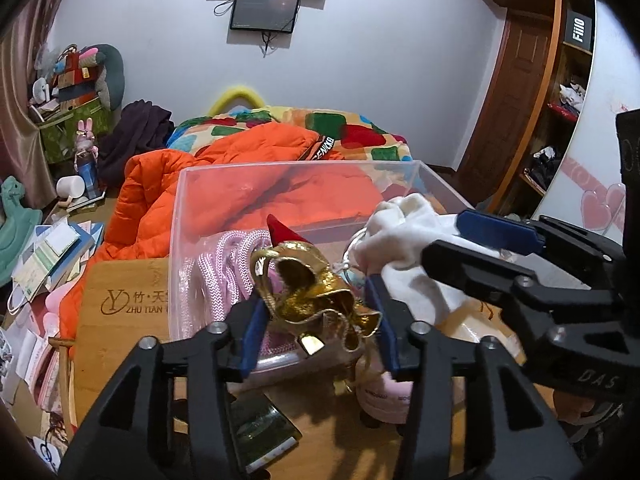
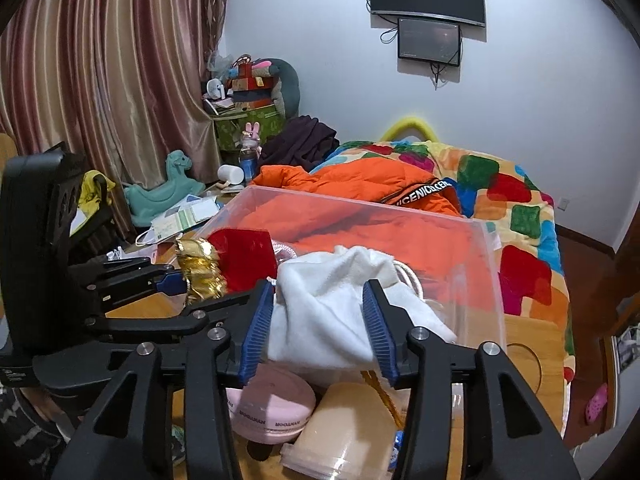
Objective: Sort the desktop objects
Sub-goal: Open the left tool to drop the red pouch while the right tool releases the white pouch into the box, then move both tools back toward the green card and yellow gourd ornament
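Note:
My left gripper [image 1: 320, 320] is shut on a gold and red pouch [image 1: 316, 292] and holds it over the near wall of a clear plastic bin [image 1: 224, 184]. A pink rope [image 1: 224, 272] lies coiled inside the bin. My right gripper [image 2: 318, 320] is shut on a white cloth bag [image 2: 332, 300] just above the bin's [image 2: 488, 272] near edge. In the left wrist view the right gripper [image 1: 460, 240] comes in from the right with the white bag [image 1: 400, 240]. In the right wrist view the left gripper [image 2: 176, 280] holds the gold pouch [image 2: 200, 268] at left.
On the wooden table [image 1: 120, 320] near me stand a pink round case [image 2: 272, 412], a beige cup [image 2: 344, 436] and a dark phone [image 1: 260, 432]. Behind the bin lie an orange jacket [image 1: 224, 184] and a colourful blanket [image 2: 520, 200]. Clutter fills the left side.

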Motion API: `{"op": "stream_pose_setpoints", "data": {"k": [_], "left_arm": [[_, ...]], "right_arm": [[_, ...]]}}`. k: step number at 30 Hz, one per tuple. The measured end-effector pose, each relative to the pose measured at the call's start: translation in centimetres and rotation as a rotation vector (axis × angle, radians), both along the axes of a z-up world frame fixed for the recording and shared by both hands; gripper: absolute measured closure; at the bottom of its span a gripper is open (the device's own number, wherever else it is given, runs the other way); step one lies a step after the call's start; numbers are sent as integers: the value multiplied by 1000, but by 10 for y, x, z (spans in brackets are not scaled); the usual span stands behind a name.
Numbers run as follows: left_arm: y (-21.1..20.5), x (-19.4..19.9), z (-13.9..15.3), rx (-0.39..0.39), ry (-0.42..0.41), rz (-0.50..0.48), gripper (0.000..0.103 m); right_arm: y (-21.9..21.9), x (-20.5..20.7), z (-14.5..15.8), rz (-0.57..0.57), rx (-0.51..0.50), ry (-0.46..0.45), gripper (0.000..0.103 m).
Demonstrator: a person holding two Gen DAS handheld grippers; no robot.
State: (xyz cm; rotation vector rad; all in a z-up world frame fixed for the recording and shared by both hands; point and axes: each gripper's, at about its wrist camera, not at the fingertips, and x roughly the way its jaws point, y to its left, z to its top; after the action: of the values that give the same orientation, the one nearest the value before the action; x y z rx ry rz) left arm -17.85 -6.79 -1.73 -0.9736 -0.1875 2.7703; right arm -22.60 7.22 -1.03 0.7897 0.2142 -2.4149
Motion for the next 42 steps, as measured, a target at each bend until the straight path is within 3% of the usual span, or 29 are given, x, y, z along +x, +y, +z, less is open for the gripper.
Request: {"op": "stream_pose_setpoints", "data": {"k": [4,7,10,16,19,23,33,42], "left_arm": [[0,5,4,-16,13,10,47],[-2,10,7,-1,21,10,36],[-5,15,12,12,36,12,32],[-4,27,23,20,55,1,27],[-3,37,28,12,74,2,20],[-5,55,36,15,112,13,14],[-22,85,37,47,118,62,11],[-23,104,12,25,67,107,11]], "right_arm": [[7,8,8,-11,-13,27,45],[15,15,14,-33,-19,50,37],[25,23,21,-45,-58,51,29],[38,39,29,-79,-84,59,26],[42,49,31,-86,-89,56,19],[47,61,34,-88,-91,69,18],[69,91,37,-211,-99,132,15],[86,97,6,-283,-94,58,15]]}}
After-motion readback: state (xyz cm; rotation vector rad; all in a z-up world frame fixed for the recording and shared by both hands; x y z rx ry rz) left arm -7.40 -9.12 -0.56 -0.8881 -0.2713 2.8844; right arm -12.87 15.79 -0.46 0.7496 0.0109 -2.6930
